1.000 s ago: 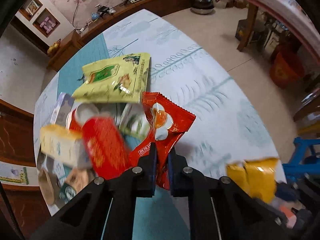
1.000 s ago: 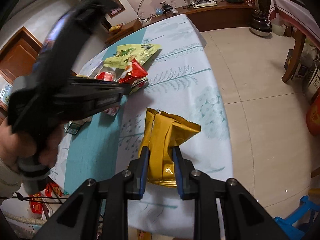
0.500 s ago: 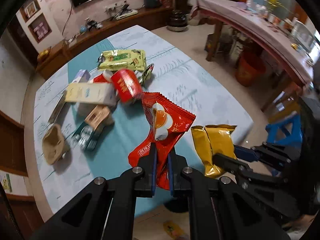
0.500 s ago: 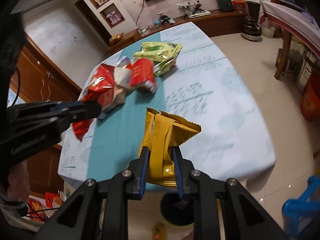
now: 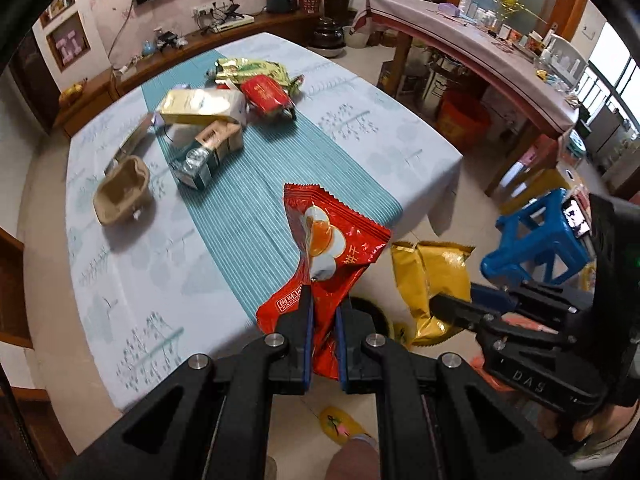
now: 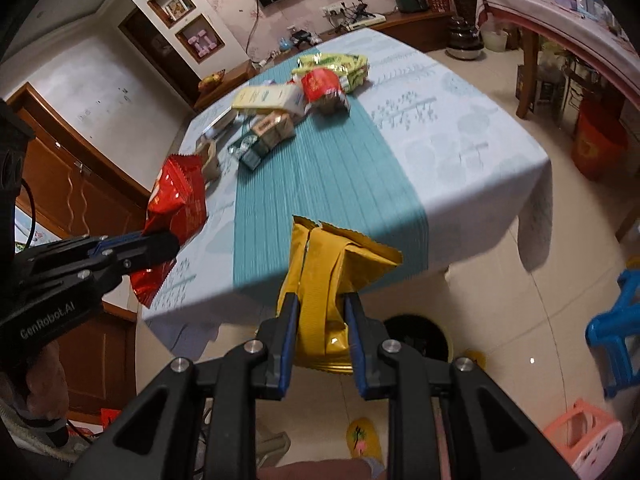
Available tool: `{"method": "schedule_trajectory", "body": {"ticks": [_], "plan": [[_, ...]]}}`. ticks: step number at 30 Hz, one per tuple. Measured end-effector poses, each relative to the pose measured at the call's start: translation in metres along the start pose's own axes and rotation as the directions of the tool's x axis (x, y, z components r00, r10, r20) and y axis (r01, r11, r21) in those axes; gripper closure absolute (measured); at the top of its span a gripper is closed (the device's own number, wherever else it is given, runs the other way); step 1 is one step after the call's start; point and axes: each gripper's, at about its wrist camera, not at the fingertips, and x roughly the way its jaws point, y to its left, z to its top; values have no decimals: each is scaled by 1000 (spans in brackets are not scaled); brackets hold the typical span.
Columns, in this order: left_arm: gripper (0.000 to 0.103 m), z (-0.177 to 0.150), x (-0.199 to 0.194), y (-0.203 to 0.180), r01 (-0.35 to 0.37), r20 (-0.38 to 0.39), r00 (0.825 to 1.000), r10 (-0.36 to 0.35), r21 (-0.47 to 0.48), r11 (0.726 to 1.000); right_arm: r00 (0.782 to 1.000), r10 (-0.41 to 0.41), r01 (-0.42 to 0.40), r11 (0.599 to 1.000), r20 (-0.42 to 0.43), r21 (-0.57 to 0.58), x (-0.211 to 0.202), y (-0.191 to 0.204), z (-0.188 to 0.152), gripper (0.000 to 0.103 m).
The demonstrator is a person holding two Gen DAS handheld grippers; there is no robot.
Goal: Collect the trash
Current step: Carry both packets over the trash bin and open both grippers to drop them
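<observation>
Red wrapper [image 5: 332, 256] sits clamped in the left gripper [image 5: 322, 312], held past the bench [image 5: 384, 140] edge above the floor. Beside it, the right gripper [image 6: 319, 312] pinches a gold packet [image 6: 332, 276] over a dark bin [image 6: 420, 336]. Farther off, boxes [image 5: 200, 108] and packets [image 5: 256, 72] lie piled on the bench's teal runner [image 5: 256, 200].

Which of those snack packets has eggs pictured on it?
The red packet held in the left gripper; the right gripper's gold packet looks plain.
</observation>
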Motion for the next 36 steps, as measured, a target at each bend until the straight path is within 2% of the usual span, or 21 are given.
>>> {"method": "schedule_trajectory", "body": {"ticks": [5, 11, 15, 20, 25, 29, 36], "plan": [[96, -15, 8, -12, 32, -25, 999, -32, 8, 999, 999, -18, 18, 1000, -45, 12, -5, 2, -27, 80], [96, -44, 50, -22, 68, -103, 992, -71, -34, 997, 994, -35, 41, 997, -102, 60, 15, -21, -50, 80], [96, -70, 103, -27, 89, -168, 981, -102, -85, 992, 989, -55, 69, 993, -140, 92, 51, -51, -70, 80], [96, -105, 180, -27, 72, -237, 965, -110, -167, 983, 976, -65, 94, 987, -210, 132, 108, -89, -102, 80], [95, -131, 246, -30, 58, -283, 952, -116, -207, 977, 963, -63, 111, 979, -261, 172, 169, -123, -130, 80], [95, -145, 293, -34, 51, -305, 945, -118, -219, 974, 962, -52, 112, 970, -267, 217, 210, -147, -145, 80], [92, -159, 359, -44, 43, -341, 931, -128, -246, 968, 957, -53, 123, 965, -285, 233, 260, -173, -164, 79]]}}
